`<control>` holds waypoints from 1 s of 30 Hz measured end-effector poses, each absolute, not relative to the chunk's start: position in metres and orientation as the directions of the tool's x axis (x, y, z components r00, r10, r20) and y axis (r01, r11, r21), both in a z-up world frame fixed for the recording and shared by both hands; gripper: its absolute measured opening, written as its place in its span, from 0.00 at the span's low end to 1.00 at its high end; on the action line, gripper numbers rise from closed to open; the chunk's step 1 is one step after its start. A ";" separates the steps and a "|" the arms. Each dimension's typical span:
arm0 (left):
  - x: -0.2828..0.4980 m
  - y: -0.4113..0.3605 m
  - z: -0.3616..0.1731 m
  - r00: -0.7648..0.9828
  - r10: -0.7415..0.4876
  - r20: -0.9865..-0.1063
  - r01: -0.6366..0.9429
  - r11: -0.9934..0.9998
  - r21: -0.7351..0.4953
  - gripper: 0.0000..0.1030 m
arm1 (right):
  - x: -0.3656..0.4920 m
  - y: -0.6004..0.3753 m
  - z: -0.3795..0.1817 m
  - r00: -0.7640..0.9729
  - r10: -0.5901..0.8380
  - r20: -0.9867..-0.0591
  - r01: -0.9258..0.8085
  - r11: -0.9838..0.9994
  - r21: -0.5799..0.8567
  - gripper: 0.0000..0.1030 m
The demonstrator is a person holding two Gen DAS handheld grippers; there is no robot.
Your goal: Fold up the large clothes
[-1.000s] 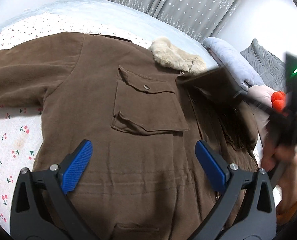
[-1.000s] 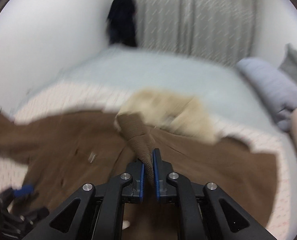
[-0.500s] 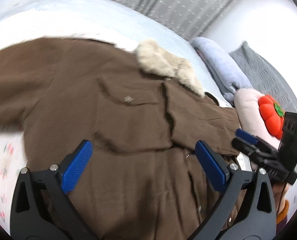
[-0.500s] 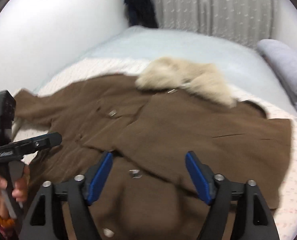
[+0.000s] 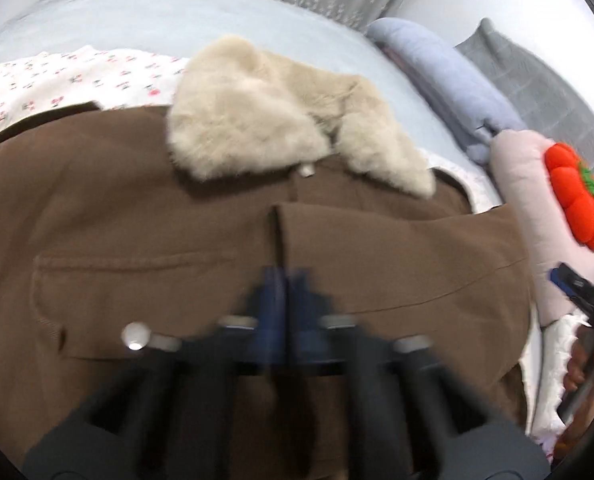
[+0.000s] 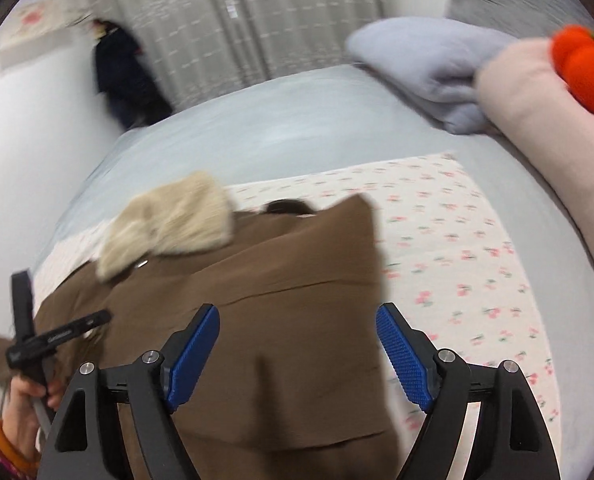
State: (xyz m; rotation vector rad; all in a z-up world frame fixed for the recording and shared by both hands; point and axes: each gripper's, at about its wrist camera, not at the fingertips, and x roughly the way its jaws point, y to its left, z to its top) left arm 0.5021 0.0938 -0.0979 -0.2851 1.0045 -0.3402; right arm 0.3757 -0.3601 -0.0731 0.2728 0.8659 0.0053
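Looking down my left gripper (image 5: 283, 300), I saw its blurred jaws had just snapped together, pads meeting over the brown coat (image 5: 137, 216) near the edge of the folded-over front panel; whether any cloth was pinched between them I could not tell. My right gripper (image 6: 297, 354) had just been opening and its jaws stood wide apart with nothing pressed between the pads, the coat's folded sleeve side lying beneath and between them. That coat lay spread front-up across the floral sheet (image 6: 457, 264) on the bed (image 6: 277, 128), its cream fur collar (image 5: 265, 120) toward the far edge by the curtain (image 6: 225, 20). Toward the bed's right edge sat a pale blue folded blanket (image 6: 417, 60), a pink pillow (image 6: 537, 120) and an orange plush pumpkin (image 5: 577, 196).
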 end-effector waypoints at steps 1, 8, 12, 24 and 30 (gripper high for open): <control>0.496 0.095 -0.090 0.526 -0.407 -0.747 0.154 0.909 -0.387 0.00 | 0.379 -0.370 -0.075 0.654 0.111 -0.748 0.119 0.962 0.247 0.80; 0.450 0.125 -0.052 0.721 -0.324 -0.612 0.071 0.914 -0.400 0.00 | 0.414 -0.409 -0.105 0.641 0.170 -0.749 0.189 0.910 0.369 0.80; 0.475 0.147 -0.090 0.606 -0.433 -0.667 0.045 0.856 -0.515 0.12 | 0.431 -0.418 -0.123 0.644 0.209 -0.736 0.241 0.858 0.454 0.80; 0.532 0.105 -0.109 0.430 -0.545 -0.719 0.141 0.828 -0.543 0.47 | 0.429 -0.417 -0.131 0.641 0.216 -0.736 0.212 0.872 0.441 0.80; 0.509 0.087 -0.087 0.520 -0.518 -0.679 0.197 0.846 -0.495 0.05 | 0.433 -0.419 -0.132 0.636 0.216 -0.741 0.207 0.877 0.433 0.80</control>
